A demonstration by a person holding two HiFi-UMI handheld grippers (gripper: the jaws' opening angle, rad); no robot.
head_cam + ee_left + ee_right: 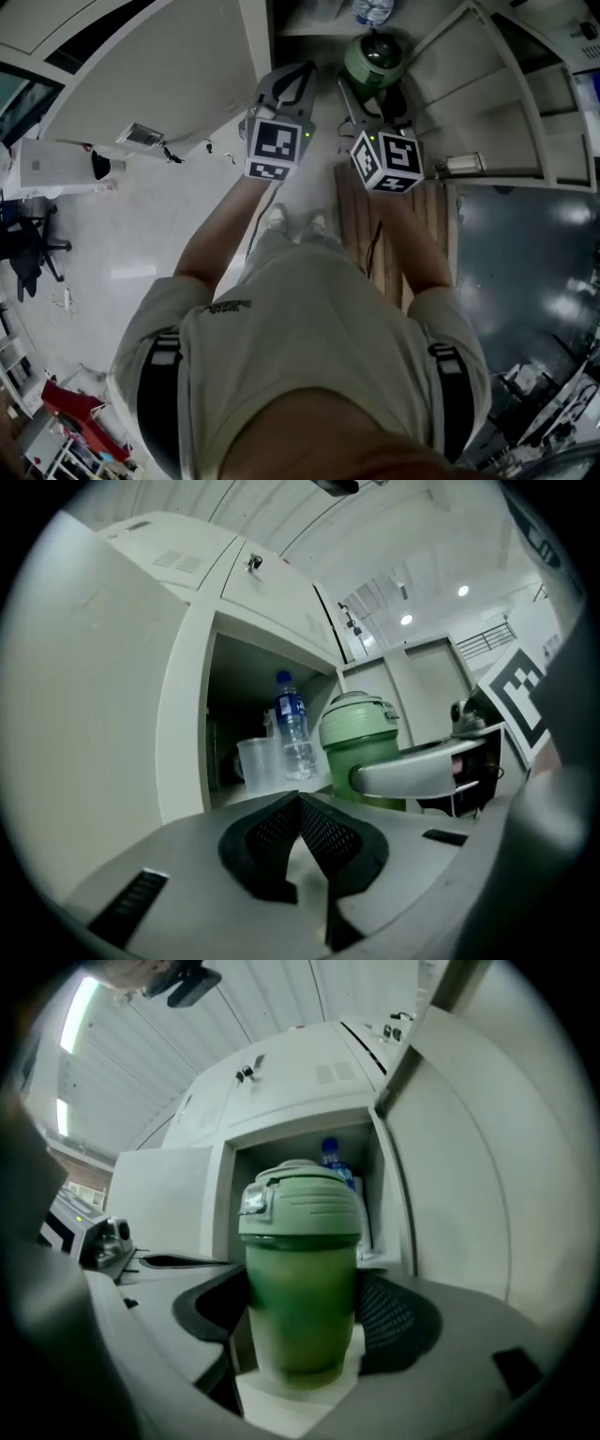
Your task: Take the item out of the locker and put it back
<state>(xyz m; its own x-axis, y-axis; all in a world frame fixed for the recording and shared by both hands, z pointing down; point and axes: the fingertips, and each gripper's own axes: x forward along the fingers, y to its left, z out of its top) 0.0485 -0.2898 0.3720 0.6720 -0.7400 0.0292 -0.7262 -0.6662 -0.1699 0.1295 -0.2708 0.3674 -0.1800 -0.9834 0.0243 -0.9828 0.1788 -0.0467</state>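
Green tumbler (298, 1269) clamped upright in the right gripper (305, 1321), open locker (300, 1121) straight ahead
Its long axis is held vertical, nothing in between; left gripper (300, 829) is pinched together, empty, alongside.

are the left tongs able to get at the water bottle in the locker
Probably yes: the locker is open, the water bottle in plain view, the green tumbler off to one side. The shut left tongs must open first.
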